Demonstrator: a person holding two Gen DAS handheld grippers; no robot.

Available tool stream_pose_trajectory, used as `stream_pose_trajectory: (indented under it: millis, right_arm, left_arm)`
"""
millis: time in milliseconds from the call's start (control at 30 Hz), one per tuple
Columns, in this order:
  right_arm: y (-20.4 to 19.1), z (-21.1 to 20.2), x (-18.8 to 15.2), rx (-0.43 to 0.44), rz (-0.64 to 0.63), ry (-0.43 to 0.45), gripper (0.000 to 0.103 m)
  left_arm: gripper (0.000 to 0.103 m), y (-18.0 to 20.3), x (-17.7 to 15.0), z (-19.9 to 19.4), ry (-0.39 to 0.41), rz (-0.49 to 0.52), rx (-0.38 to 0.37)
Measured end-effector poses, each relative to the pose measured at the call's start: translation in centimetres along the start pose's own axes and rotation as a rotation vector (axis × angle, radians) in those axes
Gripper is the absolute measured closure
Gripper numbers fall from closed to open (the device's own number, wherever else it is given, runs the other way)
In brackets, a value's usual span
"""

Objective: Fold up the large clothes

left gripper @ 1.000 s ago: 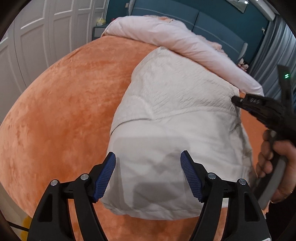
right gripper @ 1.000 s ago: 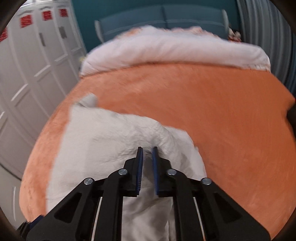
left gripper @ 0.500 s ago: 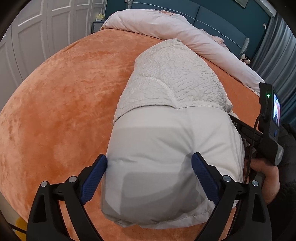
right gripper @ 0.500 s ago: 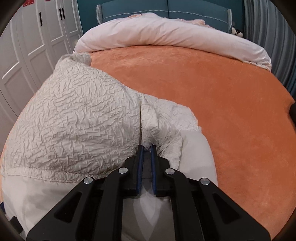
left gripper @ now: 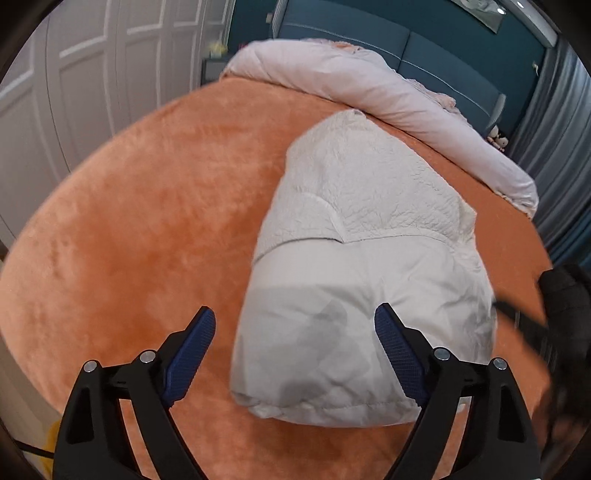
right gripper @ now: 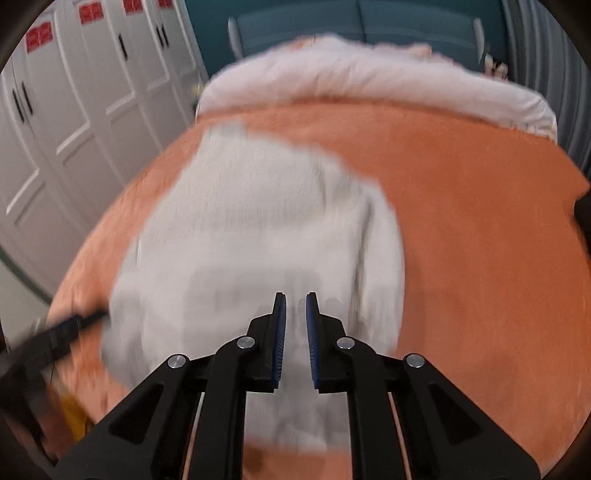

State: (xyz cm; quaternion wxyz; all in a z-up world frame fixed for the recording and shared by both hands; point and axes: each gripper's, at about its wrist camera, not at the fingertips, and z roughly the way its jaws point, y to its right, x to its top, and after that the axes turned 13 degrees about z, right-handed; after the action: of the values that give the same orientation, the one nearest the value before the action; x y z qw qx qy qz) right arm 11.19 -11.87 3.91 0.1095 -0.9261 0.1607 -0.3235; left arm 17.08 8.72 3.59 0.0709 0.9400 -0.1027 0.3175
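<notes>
Folded jacket (left gripper: 365, 280) mid-bed (left gripper: 122, 240), left gripper (left gripper: 295, 354) wide but closing over near end, right gripper (right gripper: 295, 325) easing apart, empty; risks snagging fabric, undoing fold.

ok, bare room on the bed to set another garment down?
Two bare stretches of orange blanket: left of the folded white jacket toward the wardrobe doors, and right of it in the right wrist view. Crowded along the headboard, where the rolled pink duvet lies.

red stickers (right gripper: 38, 36) on the white wardrobe doors (right gripper: 92, 110), their characters too blurred to read, no other readable text, label, brand or number anywhere
</notes>
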Motion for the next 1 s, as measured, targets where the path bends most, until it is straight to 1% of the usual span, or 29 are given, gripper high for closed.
stream_pose_trajectory:
  millis: [33, 100, 133, 167, 233, 267, 333, 367, 400, 467, 500, 567, 633, 700, 767, 867, 900, 933, 1000]
  right_arm:
    - [0.8, 1.0, -1.6, -0.022, 0.012, -0.051, 0.092]
    - [2.7, 3.3, -4.2, -0.057, 0.056, -0.138, 0.097]
    - [3.4, 3.4, -5.1, -0.051, 0.08, -0.139, 0.097]
    - [3.7, 2.9, -5.2, -0.047, 0.095, -0.137, 0.097]
    - [3.8, 1.3, -5.0, -0.033, 0.116, -0.114, 0.095]
    - [3.8, -0.2, -4.9, -0.009, 0.133, -0.078, 0.092]
    - [3.7, -1.0, -5.1, 0.0, 0.129, -0.063, 0.091]
    - [3.7, -0.6, -5.3, -0.009, 0.12, -0.072, 0.09]
    - [3.8, 0.7, -6.0, -0.046, 0.094, -0.105, 0.091]
    - [4.2, 2.5, -7.2, -0.111, 0.093, -0.161, 0.089]
    - [4.3, 2.1, -8.0, -0.11, 0.105, -0.159, 0.087]
    - [4.3, 0.5, -8.8, -0.067, 0.129, -0.131, 0.087]
    - [4.1, -1.1, -9.4, -0.065, 0.114, -0.087, 0.086]
    - [3.9, -2.6, -10.4, -0.071, 0.091, -0.044, 0.08]
    - [3.8, -3.5, -11.2, -0.083, 0.081, -0.014, 0.07]
    - [3.9, -4.3, -11.8, -0.088, 0.093, -0.003, 0.064]
    - [4.3, -4.2, -11.7, -0.091, 0.098, -0.004, 0.061]
    - [4.6, -4.2, -11.9, -0.098, 0.098, -0.004, 0.055]
    - [4.7, -4.5, -12.7, -0.113, 0.089, 0.009, 0.052]
  left_arm:
    - [0.018, 0.3, -0.2, 0.4, -0.016, 0.013, 0.01]
    - [0.017, 0.6, -0.7, 2.2, -0.065, 0.037, 0.022]
    - [0.014, 0.8, -1.2, 2.9, -0.078, 0.046, 0.032]
    - [0.014, 0.8, -1.5, 3.2, -0.078, 0.049, 0.041]
    - [0.015, 0.6, -1.9, 2.6, -0.079, 0.042, 0.052]
    - [0.015, 0.6, -2.1, 2.2, -0.076, 0.037, 0.046]
    - [0.015, 0.9, -2.4, 1.5, -0.074, 0.037, 0.048]
    - [0.015, 1.1, -2.6, 1.4, -0.075, 0.041, 0.052]
    - [0.015, 1.3, -2.9, 1.3, -0.077, 0.043, 0.057]
    - [0.015, 1.8, -3.3, 1.1, -0.085, 0.043, 0.053]
    - [0.016, 2.0, -3.5, 0.8, -0.088, 0.049, 0.052]
    - [0.016, 2.5, -4.1, 0.1, -0.078, 0.073, 0.057]
    - [0.016, 2.9, -4.8, -0.3, -0.078, 0.098, 0.069]
    - [0.017, 3.3, -5.5, -0.4, -0.084, 0.102, 0.065]
    - [0.017, 3.6, -6.4, -0.3, -0.1, 0.092, 0.05]
    - [0.017, 4.4, -7.5, -0.4, -0.106, 0.087, 0.041]
    - [0.017, 4.7, -8.0, -0.4, -0.107, 0.096, 0.041]
    - [0.017, 5.1, -8.4, -0.4, -0.108, 0.106, 0.042]
    - [0.017, 5.8, -9.3, -0.3, -0.112, 0.126, 0.047]
